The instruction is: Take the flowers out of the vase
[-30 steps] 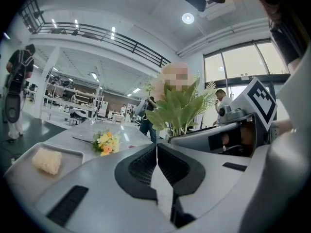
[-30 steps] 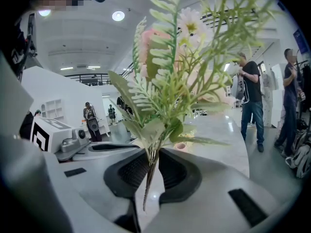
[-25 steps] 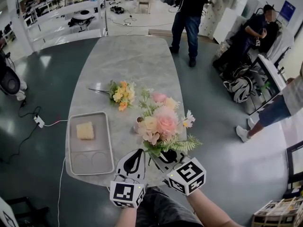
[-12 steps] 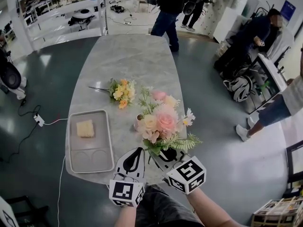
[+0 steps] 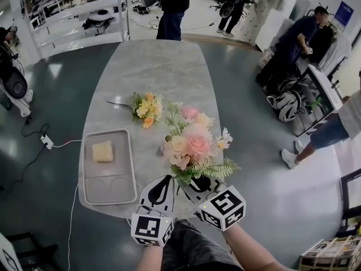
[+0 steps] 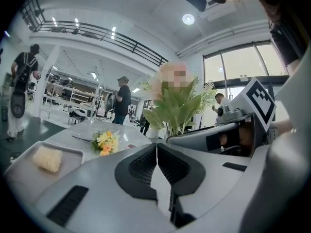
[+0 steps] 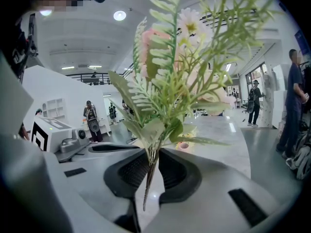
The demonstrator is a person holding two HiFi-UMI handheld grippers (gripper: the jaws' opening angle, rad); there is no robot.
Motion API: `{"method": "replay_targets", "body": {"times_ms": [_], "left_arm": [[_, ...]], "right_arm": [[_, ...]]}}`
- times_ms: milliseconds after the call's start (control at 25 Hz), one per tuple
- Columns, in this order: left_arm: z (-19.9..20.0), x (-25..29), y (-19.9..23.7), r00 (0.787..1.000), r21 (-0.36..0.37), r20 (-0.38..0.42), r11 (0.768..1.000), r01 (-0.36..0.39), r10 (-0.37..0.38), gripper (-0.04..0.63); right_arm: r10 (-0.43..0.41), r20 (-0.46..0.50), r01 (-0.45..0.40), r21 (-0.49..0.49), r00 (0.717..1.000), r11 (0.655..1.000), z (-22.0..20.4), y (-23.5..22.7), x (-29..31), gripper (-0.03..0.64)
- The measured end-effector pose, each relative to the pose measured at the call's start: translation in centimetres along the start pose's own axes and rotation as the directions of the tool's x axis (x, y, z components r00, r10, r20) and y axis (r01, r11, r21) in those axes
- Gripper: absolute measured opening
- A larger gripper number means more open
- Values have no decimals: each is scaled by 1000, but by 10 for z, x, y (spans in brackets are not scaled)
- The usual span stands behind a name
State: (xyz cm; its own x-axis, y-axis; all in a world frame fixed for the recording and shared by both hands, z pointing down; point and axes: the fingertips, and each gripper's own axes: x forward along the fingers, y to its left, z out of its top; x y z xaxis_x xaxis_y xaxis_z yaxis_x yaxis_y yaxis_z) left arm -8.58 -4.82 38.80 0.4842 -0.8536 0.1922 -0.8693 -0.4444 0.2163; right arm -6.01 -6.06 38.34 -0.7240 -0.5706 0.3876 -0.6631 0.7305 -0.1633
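Note:
My right gripper [image 7: 154,155] is shut on the green stems of a pink and cream bouquet [image 5: 192,145], which it holds upright above the table's near edge. Its ferns and blooms [image 7: 180,72] fill the right gripper view. Past the bouquet a small pink vase [image 7: 183,145] stands on the marble table [image 5: 158,72], mostly hidden by the blooms in the head view. A yellow bunch [image 5: 146,107] lies flat further out and also shows in the left gripper view [image 6: 106,142]. My left gripper [image 6: 156,147] sits shut beside the right one [image 5: 194,185], holding nothing.
A grey tray [image 5: 107,188] holding a pale yellow block [image 5: 102,151] sits at the table's left near side. People stand beyond the far end [image 5: 172,7] and at the right [image 5: 293,44]. A cable and power strip [image 5: 46,144] lie on the floor at left.
Both grippers and the bouquet have stayed put. The person at the far end of the table has walked to the left.

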Motion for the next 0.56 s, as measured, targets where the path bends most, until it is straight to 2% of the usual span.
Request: {"method": "replay_targets", "body": {"times_ms": [560], "left_arm": [[6, 0, 2, 1000, 0, 0, 1000, 3, -3, 15]], "right_arm": [[-6, 2, 6, 3, 1000, 1000, 6, 1, -1, 71]]}}
